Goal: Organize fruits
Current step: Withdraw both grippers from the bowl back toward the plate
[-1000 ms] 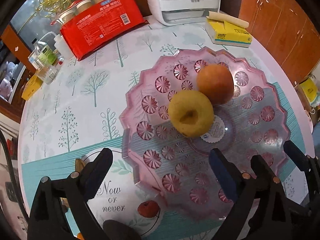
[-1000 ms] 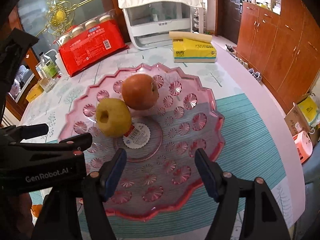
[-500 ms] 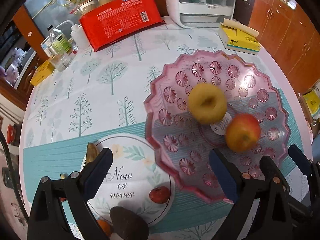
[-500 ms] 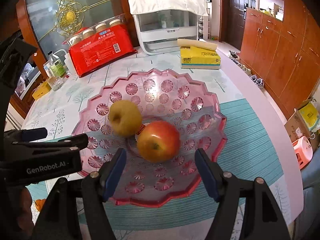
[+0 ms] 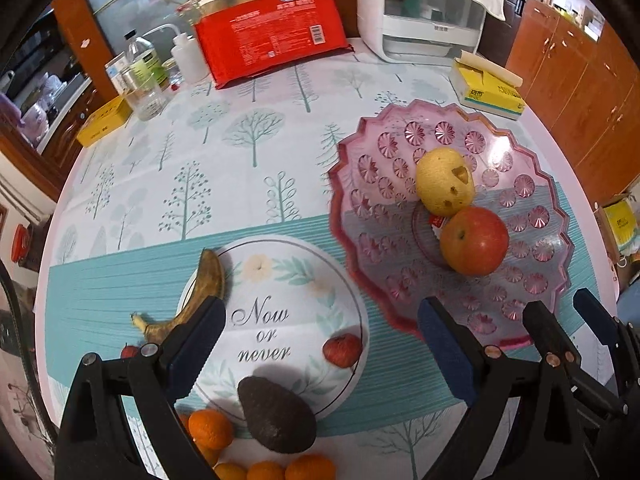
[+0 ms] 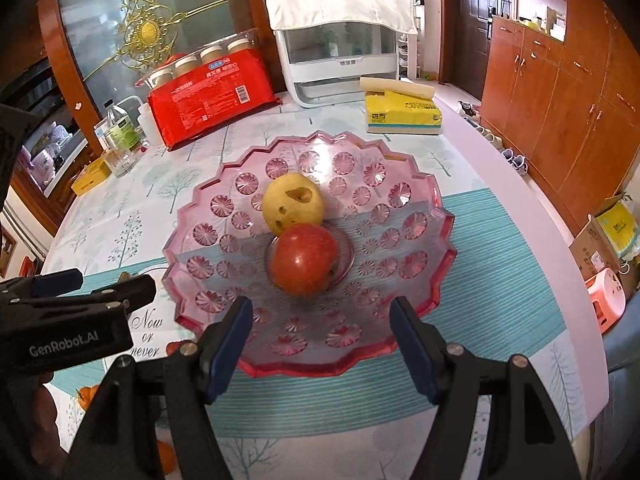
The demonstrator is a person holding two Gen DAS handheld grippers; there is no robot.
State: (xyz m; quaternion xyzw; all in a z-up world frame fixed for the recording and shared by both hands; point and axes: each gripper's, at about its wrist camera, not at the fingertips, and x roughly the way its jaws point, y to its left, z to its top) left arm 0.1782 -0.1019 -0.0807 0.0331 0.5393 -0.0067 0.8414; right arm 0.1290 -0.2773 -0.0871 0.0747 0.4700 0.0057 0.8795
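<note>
A pink glass fruit plate [image 5: 532, 184] [image 6: 424, 200] holds a yellow pear [image 5: 444, 182] [image 6: 292, 204] and a red apple [image 5: 474, 240] [image 6: 306, 258], touching each other. On the table in front of my left gripper [image 5: 320, 340] lie a brown banana [image 5: 200, 292], a dark avocado [image 5: 276, 416] and several oranges [image 5: 210, 428]. My left gripper is open and empty above the printed white circle. My right gripper [image 6: 320, 340] is open and empty, just before the plate's near rim. The right gripper's fingers [image 5: 596, 320] show at the right in the left wrist view.
A red package of jars [image 5: 268, 36] [image 6: 208, 100], a white appliance [image 5: 424, 12] [image 6: 340, 56], a yellow tissue pack [image 5: 488, 88] [image 6: 404, 114] and bottles with a glass [image 5: 144, 76] stand at the table's far side. The table edge curves along the right, with wooden cabinets [image 6: 560, 92] beyond.
The red apple rolled from behind the pear to the plate's near side. My left gripper pulled back and left, bringing the banana, avocado and oranges into view. The right gripper drew back slightly.
</note>
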